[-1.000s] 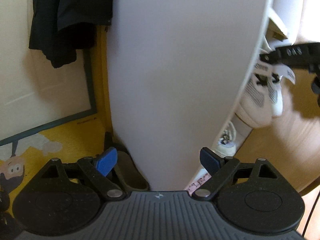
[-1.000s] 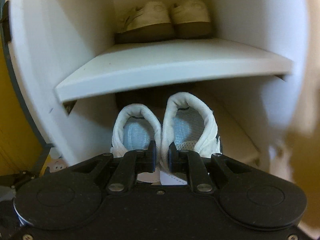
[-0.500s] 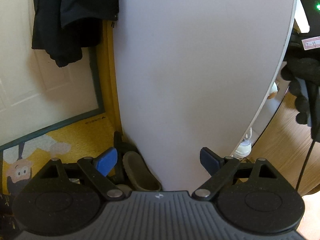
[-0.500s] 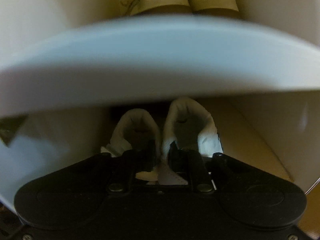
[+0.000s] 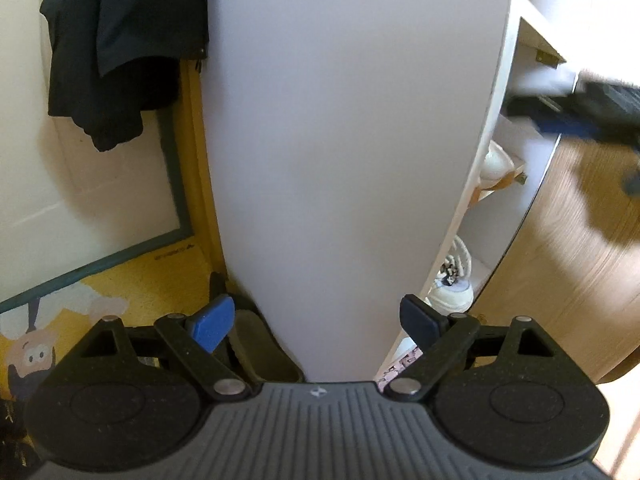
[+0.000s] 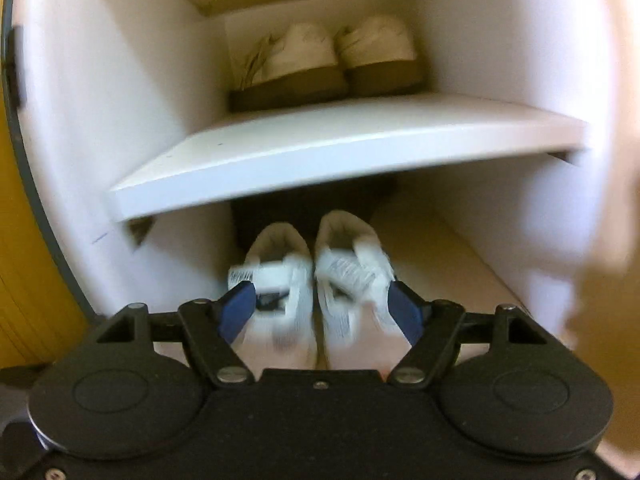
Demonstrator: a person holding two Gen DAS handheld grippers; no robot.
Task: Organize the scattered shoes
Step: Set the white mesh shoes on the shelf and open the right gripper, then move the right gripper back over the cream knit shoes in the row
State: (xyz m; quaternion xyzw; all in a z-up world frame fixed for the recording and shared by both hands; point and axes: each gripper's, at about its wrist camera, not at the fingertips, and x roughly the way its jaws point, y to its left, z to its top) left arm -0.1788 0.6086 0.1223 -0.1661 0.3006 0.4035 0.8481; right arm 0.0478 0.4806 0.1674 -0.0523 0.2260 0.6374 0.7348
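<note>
Right now, by item:

Right tool (image 6: 318, 308): fingers spread apart, one to either side of the white sneakers, gripping nothing; whether the pads touch the shoes cannot be told through the motion blur.

White sneakers (image 6: 316, 280): a pair, side by side and touching, on the bottom level of the white cabinet, under the shelf (image 6: 340, 152), toes pointing into the cabinet.

Upper pair (image 6: 332, 60): cream shoes with brown soles, side by side at the back of the shelf.

Left tool (image 5: 318, 322): fingers wide apart, holding nothing, pointed at the outside of the cabinet's side panel (image 5: 344, 140).

Dark slipper (image 5: 260, 344): on the floor at the foot of that panel, just past the left finger.

Black garment (image 5: 116, 44): hanging at the upper left, against a pale door.

Yellow mat (image 5: 100, 300): on the floor to the left, with a cartoon figure printed on it.

Wooden floor (image 5: 568, 280): to the right of the cabinet.
</note>
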